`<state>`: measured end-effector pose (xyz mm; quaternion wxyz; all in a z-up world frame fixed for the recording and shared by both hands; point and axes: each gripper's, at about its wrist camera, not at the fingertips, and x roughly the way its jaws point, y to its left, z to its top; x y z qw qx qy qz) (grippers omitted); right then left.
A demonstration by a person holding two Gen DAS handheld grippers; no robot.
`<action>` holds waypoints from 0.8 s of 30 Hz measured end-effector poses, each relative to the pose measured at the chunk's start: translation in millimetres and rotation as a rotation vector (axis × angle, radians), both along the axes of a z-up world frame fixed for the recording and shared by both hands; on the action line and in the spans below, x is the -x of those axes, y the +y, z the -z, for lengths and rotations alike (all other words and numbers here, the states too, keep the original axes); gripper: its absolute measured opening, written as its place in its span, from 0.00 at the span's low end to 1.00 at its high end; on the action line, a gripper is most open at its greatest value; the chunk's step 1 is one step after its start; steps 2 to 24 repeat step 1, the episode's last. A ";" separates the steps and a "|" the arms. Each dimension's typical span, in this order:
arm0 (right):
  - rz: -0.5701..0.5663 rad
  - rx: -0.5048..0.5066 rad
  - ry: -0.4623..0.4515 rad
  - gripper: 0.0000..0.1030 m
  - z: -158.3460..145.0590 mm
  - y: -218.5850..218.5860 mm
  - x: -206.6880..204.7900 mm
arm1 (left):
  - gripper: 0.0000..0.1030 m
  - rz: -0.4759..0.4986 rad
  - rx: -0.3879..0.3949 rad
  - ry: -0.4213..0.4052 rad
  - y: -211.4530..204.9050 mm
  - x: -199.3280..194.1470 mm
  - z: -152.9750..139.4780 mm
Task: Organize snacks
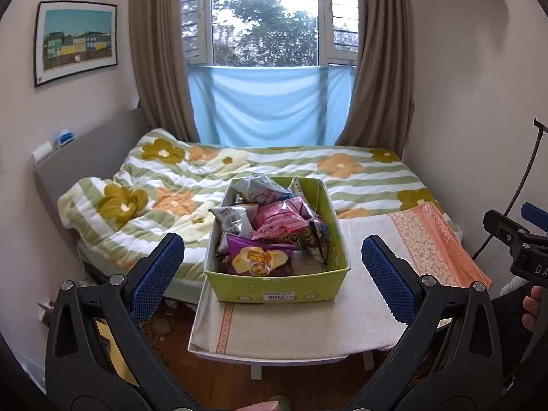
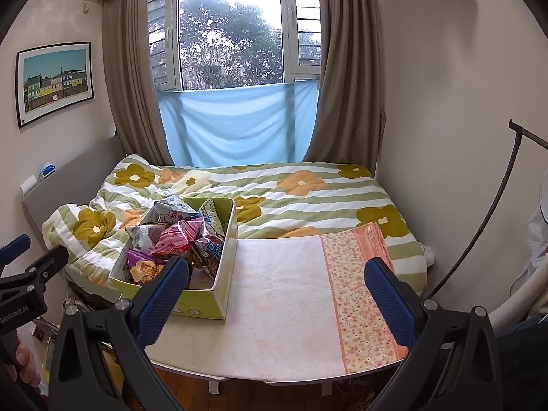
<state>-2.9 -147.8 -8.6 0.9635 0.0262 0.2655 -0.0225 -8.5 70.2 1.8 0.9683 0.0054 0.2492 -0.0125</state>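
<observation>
Left wrist view — snack box on clothed table, both tools agape — bed behind.

Left gripper: black plastic frame, triangular cut-outs in each arm; silver round screws at pivots; fingers faced with blue cross-hatched rubber pads — rounded tips. Right gripper: same build; black arms, silver screws, blue textured fingers. Seen from left wrist view, side of right gripper shows white letters "DA"; from right wrist view, left gripper side reads "GenRobot.AI" in white. Bare skin of right hand and left hand — light tone.
</observation>
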 end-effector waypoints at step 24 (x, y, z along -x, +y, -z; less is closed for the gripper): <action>-0.001 0.001 0.003 0.99 0.4 1.0 -1.8 | 1.00 0.000 0.000 0.000 0.2 -1.2 0.3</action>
